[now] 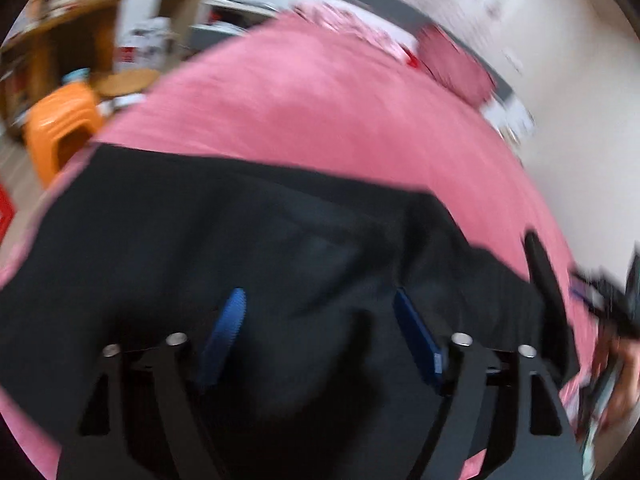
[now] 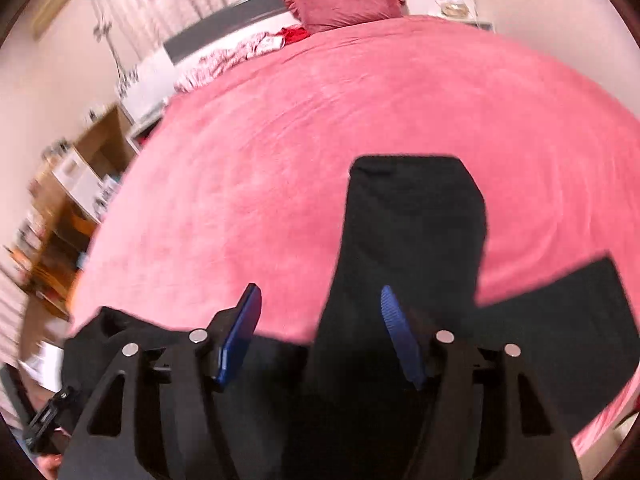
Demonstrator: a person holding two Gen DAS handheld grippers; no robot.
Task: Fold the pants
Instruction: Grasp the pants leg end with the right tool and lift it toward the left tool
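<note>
Both wrist views close, angled down along jaws; share pants on pink bed.

The pants lie spread on the bed, at its near end. In the right wrist view one leg runs away toward the headboard and another part stretches off to the right. The right tongs hang above the garment, one finger over the bed cover, the other over the cloth, nothing between them. In the left wrist view the left tongs hang over the pants with both fingers above cloth; the picture is blurred, so contact cannot be told. A pillow sits at the far end against the headboard. A stool stands beside the bed, left in that view.
</note>
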